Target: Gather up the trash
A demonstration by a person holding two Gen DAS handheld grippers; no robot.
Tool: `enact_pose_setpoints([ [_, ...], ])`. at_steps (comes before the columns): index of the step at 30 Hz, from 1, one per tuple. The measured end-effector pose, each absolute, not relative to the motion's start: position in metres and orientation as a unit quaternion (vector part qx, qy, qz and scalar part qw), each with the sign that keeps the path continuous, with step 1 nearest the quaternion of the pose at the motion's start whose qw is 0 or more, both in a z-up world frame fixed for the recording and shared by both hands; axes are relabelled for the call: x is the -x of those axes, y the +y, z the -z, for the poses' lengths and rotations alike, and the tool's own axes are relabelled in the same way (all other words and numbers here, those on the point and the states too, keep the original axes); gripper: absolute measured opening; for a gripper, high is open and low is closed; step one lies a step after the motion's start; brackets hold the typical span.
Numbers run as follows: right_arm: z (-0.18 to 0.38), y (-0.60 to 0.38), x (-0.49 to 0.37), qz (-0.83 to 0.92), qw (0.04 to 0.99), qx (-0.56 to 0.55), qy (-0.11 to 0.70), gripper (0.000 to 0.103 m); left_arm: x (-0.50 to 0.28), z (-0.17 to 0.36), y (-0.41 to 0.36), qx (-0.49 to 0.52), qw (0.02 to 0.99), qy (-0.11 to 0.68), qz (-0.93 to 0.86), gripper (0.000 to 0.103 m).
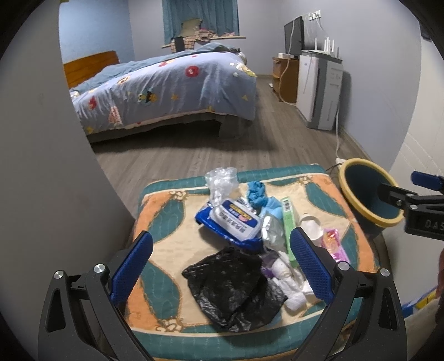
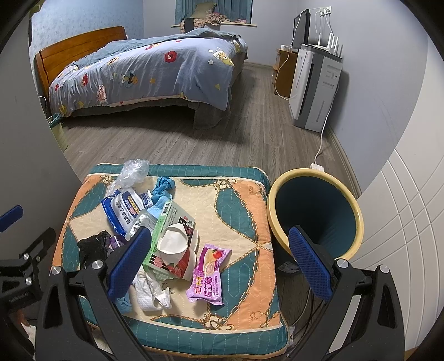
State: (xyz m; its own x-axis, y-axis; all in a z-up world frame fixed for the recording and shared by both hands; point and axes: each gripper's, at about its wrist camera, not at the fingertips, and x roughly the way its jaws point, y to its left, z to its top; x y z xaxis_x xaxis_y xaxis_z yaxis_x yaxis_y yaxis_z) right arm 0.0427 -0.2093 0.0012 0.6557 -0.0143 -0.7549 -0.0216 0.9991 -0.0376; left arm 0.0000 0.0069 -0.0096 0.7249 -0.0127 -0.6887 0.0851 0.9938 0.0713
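both tongs (image 1: 220,266) (image 2: 219,261) gape above trash-strewn cushion (image 2: 244,211), bin (image 2: 315,211) beside it.

A bedroom with pale blue-grey walls (image 2: 369,91) and grey wood-plank floor (image 2: 194,147); a bed (image 2: 144,75) with an orange wooden headboard (image 2: 80,44) carries a blue cartoon-print duvet (image 1: 172,83); behind it a window with teal curtains (image 1: 199,16), its sill piled with cushions; along the right wall stand a white air purifier (image 2: 313,83) topped by a white router (image 2: 331,41), a dark monitor (image 1: 294,34) and a low wooden cabinet (image 1: 284,77); a white cable (image 2: 322,138) runs down to a floor power strip (image 2: 316,167); lighting is dim and even.
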Motion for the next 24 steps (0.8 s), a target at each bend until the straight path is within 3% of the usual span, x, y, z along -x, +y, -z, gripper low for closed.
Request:
enact_pose_setpoints([
  [7,0.009,-0.214,-0.048,-0.001,0.903,0.000,0.429,0.097,-0.010,0.016,0.014,-0.065,0.920,0.387,0.007,0.098],
  [17,0.049,-0.204,-0.084,-0.025,0.877,-0.007,0.480,0.097,-0.029,0.065,0.021,-0.049,0.880,0.472,0.029,0.098],
  [24,0.086,-0.189,-0.102,-0.050,0.849,0.001,0.526,0.097,-0.035,0.102,-0.003,-0.103,0.858,0.500,0.057,0.097],
])
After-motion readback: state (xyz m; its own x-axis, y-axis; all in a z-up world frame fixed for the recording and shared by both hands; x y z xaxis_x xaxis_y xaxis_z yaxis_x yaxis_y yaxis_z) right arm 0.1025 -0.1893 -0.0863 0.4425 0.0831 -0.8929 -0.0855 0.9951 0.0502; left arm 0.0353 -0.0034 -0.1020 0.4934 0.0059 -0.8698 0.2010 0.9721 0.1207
